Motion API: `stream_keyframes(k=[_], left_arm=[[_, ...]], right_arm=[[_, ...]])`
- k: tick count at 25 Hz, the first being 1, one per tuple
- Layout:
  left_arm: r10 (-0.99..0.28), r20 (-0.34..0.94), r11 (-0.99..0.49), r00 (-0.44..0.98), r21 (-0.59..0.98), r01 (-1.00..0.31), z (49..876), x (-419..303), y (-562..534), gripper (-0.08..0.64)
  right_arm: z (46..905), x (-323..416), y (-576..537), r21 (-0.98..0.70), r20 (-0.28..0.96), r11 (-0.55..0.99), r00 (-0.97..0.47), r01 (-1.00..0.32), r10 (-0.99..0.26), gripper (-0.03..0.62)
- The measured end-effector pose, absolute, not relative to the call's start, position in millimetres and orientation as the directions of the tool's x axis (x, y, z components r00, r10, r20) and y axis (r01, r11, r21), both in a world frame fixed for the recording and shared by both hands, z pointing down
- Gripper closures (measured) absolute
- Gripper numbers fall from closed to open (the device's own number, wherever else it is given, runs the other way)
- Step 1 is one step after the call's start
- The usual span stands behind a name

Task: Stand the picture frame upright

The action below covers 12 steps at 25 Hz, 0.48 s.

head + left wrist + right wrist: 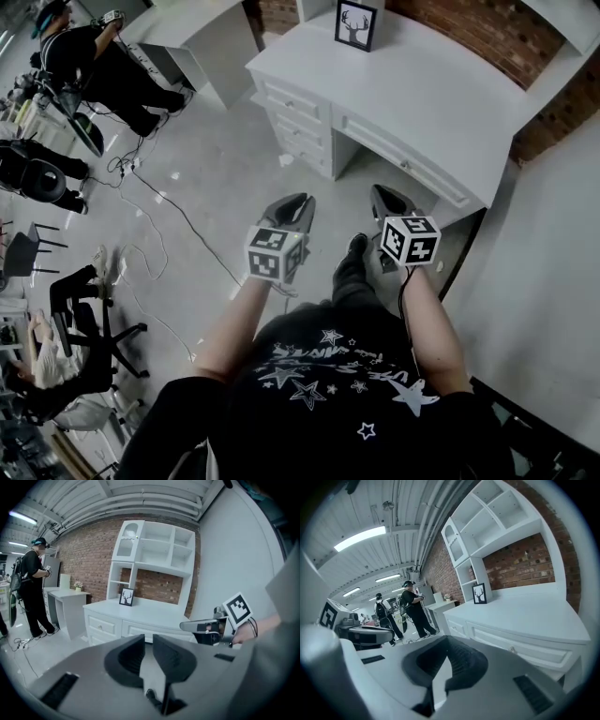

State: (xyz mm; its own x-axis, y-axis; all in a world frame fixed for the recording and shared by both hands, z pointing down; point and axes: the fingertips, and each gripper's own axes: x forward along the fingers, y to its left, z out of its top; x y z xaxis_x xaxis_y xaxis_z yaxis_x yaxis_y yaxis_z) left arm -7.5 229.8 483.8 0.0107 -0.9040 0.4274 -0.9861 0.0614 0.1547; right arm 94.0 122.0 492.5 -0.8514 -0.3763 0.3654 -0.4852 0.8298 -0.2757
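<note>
Your picture frame (356, 24) is black around a white print with a black deer head; bench (450, 103) white, brick wall (487, 33) red-brown. Your left gripper (298, 202) and right gripper (387, 195) are grey with black fingers (171, 656) and white cubes with black square markers. Your shirt (337, 394) is black with white stars.

Picture frame (356, 23): upright, at far edge of white desk (441, 103).
Left gripper (293, 204), right gripper (388, 198): side by side over the floor, well apart from frame.

Far ahead of our fingers (295, 211), the picture frame (356, 24) hides its own back support; the desk's (441, 94) hutch (316, 7) runs off the top edge.
</note>
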Motion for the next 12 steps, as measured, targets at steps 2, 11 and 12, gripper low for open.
stream_keyframes(k=[2,11,12], left_arm=[[-0.905,0.425,0.074,0.003,0.165,-0.984,484,-10,244,0.503],[-0.913,0.409,0.099,-0.002,0.215,-0.972,485,-15,282,0.512],[-0.913,0.409,0.102,-0.001,0.226,-0.969,485,-15,283,0.514]], right_arm=[[493,95,136,-0.267,0.373,0.834,-0.850,-0.483,-0.373,0.578],[489,111,173,-0.220,0.412,0.844,-0.831,-0.488,-0.373,0.578],[490,112,174,-0.218,0.419,0.845,-0.829,-0.487,-0.370,0.578]])
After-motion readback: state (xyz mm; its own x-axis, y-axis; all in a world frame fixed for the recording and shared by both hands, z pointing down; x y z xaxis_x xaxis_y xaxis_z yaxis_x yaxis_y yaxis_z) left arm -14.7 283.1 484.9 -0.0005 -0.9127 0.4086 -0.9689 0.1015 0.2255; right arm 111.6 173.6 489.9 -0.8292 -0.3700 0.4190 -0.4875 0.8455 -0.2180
